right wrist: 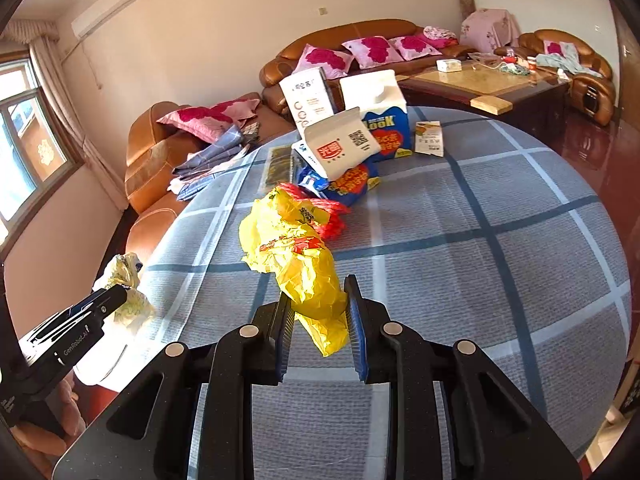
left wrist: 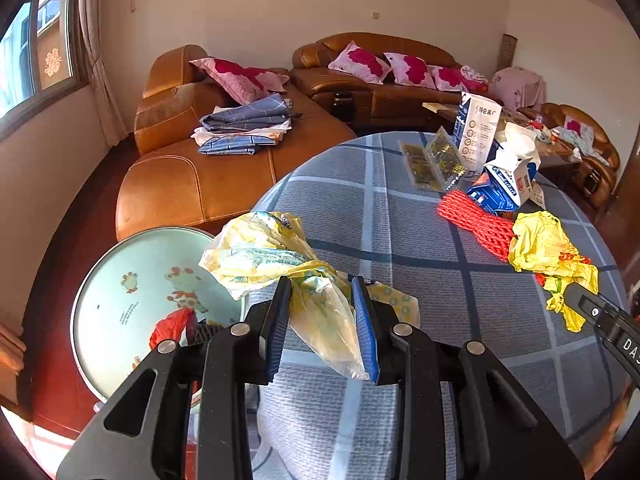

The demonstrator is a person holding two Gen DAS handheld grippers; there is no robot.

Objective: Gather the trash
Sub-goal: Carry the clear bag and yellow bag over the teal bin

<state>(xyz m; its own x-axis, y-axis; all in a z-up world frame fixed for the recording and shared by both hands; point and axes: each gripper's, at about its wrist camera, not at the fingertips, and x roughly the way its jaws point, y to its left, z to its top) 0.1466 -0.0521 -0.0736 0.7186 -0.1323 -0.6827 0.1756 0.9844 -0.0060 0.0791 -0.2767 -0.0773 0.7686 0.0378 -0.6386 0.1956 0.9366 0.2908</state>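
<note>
My left gripper (left wrist: 322,286) is shut on a pale yellow printed plastic bag (left wrist: 260,256) at the table's left edge; it shows in the right wrist view (right wrist: 126,280) too. My right gripper (right wrist: 318,288) is shut on a crumpled bright yellow bag (right wrist: 292,252), also seen in the left wrist view (left wrist: 548,252). A red foam net (left wrist: 476,220) lies beside it. Blue and white milk cartons (right wrist: 380,128) and a white box (right wrist: 340,144) lie at the far side. Flat seaweed packets (left wrist: 432,160) lie near them.
The round table has a blue-grey checked cloth (right wrist: 480,260). A round bin (left wrist: 132,304) with a cartoon print and a red scrap stands left below the table. Brown leather sofas (left wrist: 208,176) with pillows and folded cloth stand behind.
</note>
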